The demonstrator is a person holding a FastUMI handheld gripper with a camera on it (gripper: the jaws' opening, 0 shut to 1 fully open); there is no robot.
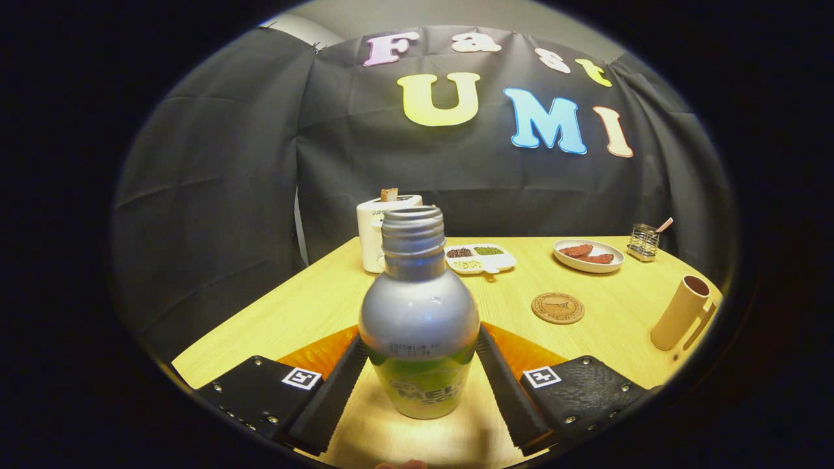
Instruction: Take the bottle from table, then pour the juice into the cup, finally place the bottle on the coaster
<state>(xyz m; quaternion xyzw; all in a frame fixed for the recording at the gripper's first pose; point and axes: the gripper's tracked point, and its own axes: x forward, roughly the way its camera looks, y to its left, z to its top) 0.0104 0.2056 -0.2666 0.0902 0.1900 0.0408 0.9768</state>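
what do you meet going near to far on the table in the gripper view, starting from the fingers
gripper with its fingers touching the sides of the bottle → coaster → divided snack tray → toaster at the far edge of the table

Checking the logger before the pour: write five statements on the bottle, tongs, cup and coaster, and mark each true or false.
1. The bottle stands upright between the fingers of the tongs. True.
2. The bottle has a cap on. False: its threaded neck is open.
3. The coaster carries the cup. False: it is bare; the cup stands apart from it on the table.
4. The coaster lies beyond the fingers. True.
5. The plate holds no food. False: reddish pieces lie on it.
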